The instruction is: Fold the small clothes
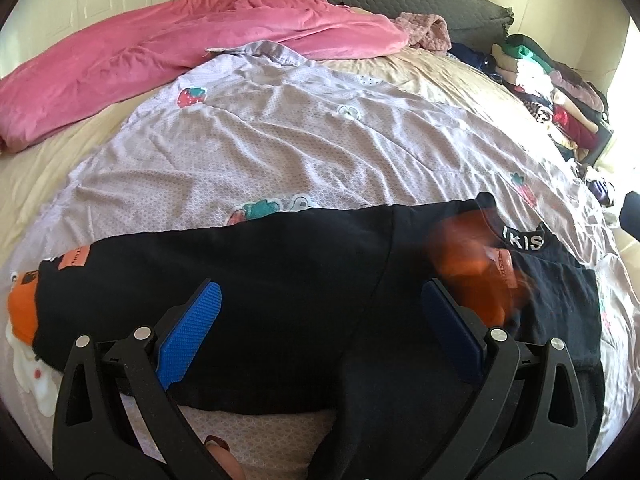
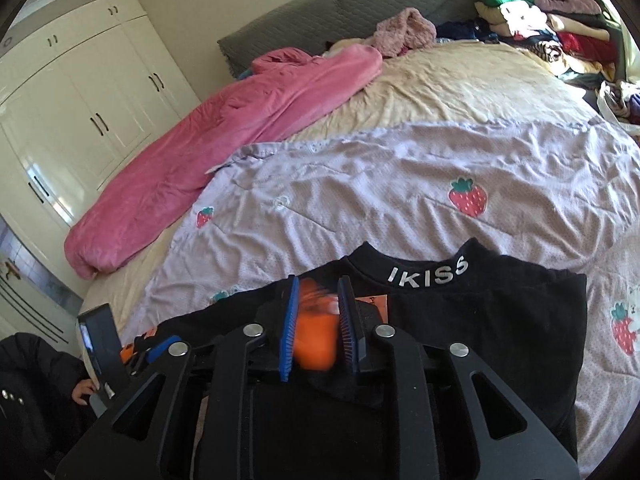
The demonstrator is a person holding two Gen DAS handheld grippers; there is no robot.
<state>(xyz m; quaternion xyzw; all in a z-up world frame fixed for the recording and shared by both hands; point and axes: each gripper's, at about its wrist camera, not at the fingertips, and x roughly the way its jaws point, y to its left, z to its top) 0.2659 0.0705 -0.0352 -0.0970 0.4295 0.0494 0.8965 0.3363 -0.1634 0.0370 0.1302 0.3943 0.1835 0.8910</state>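
Note:
A black top (image 1: 280, 272) with an "IKISS" collar (image 2: 428, 276) lies flat on the lilac strawberry quilt (image 1: 320, 140). My left gripper (image 1: 320, 292) hovers over its middle, open wide, with nothing between the blue pads (image 1: 192, 328). One orange cuff (image 1: 22, 304) lies at the top's far left end. My right gripper (image 2: 319, 284) sits just below the collar with its pads a little apart. The other orange cuff (image 2: 316, 332) lies between them and looks blurred while the pads are sharp, so it seems loose. The same cuff (image 1: 472, 268) is a blur in the left wrist view.
A rolled pink blanket (image 2: 224, 136) lies along the bed's far left side. A pile of clothes (image 2: 552, 28) is stacked at the far right corner by the grey headboard (image 2: 320, 12). White wardrobes (image 2: 80, 120) stand to the left. A person's hand (image 2: 84, 394) shows at lower left.

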